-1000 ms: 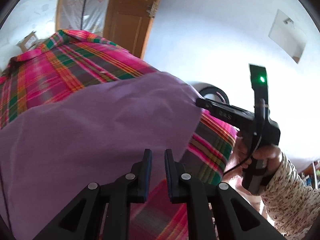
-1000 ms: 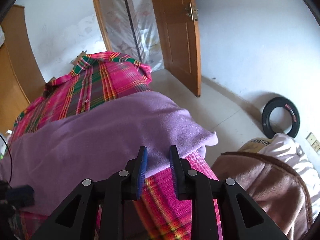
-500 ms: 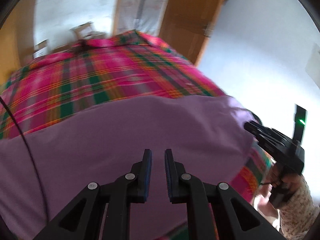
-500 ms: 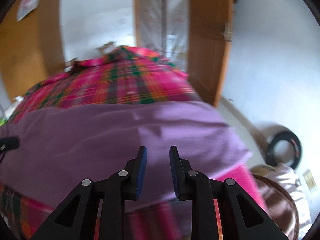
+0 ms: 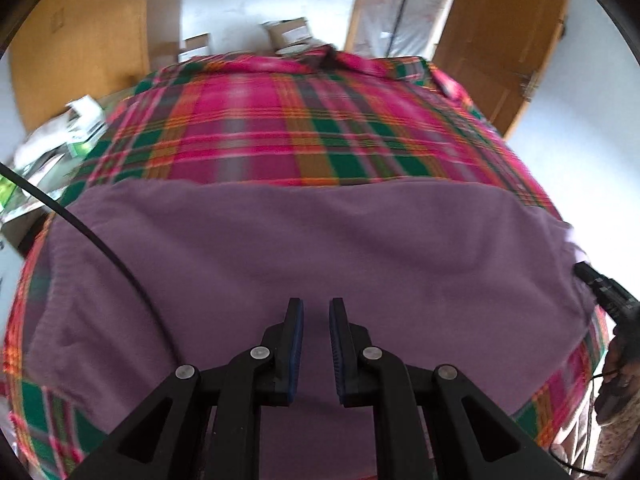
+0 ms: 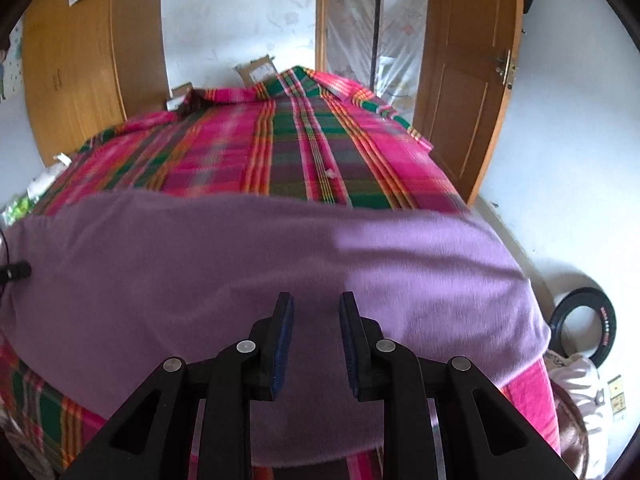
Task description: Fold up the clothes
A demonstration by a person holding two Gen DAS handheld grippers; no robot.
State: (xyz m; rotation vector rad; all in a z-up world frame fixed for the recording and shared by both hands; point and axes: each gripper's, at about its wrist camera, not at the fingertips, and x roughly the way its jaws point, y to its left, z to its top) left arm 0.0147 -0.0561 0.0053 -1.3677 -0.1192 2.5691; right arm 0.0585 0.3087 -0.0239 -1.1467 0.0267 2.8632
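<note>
Holding my left hand-held gripper (image 5: 316,344) and right hand-held gripper (image 6: 316,340) slightly parted, empty, above the purple cloth (image 5: 304,248). Cloth: spread flat across the near end of the plaid bed (image 5: 288,132), laid out, I judge, so edges can be reached for folding.

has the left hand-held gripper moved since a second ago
Yes. The left hand-held gripper has swung to its left: the wooden door, near top centre before, now sits at upper right, and the purple garment fills the view squarely.
</note>
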